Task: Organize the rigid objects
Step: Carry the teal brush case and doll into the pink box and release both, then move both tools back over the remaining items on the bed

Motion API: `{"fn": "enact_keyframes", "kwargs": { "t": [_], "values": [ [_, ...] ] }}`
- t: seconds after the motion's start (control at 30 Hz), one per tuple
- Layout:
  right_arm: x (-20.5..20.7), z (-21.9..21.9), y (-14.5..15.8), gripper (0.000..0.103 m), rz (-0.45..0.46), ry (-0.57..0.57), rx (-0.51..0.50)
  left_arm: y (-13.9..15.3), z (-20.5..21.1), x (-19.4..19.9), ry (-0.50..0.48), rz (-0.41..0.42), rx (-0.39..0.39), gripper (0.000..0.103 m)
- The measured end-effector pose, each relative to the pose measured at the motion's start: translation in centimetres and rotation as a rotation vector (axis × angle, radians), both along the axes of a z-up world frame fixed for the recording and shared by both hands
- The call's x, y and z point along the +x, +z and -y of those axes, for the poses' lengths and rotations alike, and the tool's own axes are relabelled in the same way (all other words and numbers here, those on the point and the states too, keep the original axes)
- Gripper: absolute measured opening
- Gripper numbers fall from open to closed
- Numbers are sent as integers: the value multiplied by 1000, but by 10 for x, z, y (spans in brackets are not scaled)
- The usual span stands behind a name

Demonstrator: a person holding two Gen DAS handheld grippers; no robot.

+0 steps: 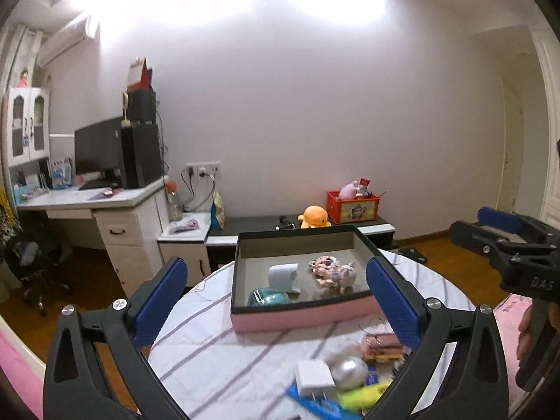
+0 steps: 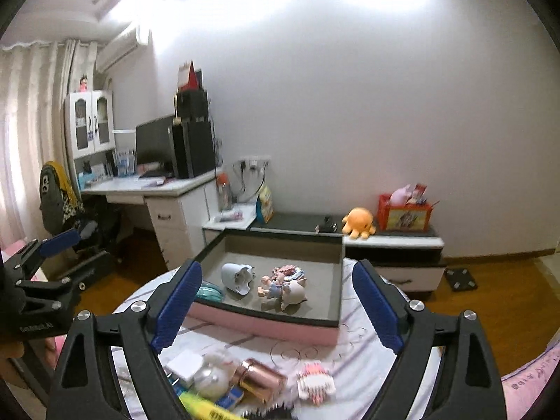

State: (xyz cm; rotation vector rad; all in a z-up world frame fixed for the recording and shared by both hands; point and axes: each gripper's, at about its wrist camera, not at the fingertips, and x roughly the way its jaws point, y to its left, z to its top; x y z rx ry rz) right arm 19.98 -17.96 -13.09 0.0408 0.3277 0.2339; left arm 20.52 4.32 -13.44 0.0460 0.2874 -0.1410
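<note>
Pink on the outside and grey on the inside, a shallow cardboard box (image 1: 297, 318) sits on a round table with a white cloth that has purple stripes (image 1: 217, 350). Inside the box lie a pale blue cup on its side (image 2: 236, 277), a small teal round case (image 1: 267, 297) in the near left corner, and little pink doll figures (image 2: 281, 285) in a heap beside the cup.

In front of the box, on the cloth, is a blurry pile of small things: a white plug block (image 1: 313, 378), a shiny pearly ball (image 1: 350, 371), a yellow pen-like stick (image 1: 364, 393), a shiny copper-coloured tube (image 2: 260, 378) and a pink comb-like clip (image 2: 315, 381). They are near each other, some touching.

The left gripper (image 1: 276, 280) has black arms and blue pads. Its jaws are spread wide and nothing is between them. The right gripper (image 2: 276, 283) looks the same, with jaws spread wide and nothing pinched. Both are up above the table, pointing over the pile at the box.

Behind the table an orange soft toy (image 1: 315, 217) sits on a low cabinet, near a red crate (image 1: 353, 206)
</note>
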Motion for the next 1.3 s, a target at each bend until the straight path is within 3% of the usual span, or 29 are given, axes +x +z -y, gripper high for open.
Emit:
{"fn": "enact_keyframes", "kwargs": {
  "t": [0.33,0.57,0.87,1.3],
  "values": [
    [-85,2,2,90,86,-75,-18,9,8,-82,55,61,28,103],
    [-117,4,-1,90,96,-93,-7,4,11,-110,56,59,49,103],
    [-131,-8,-27,90,22,-83,-24,-13,8,-114,49,1,86,103],
    [-96,3,-65,90,-103,-119,-27,-63,6,-75,44,-154,121,103]
  ]
}}
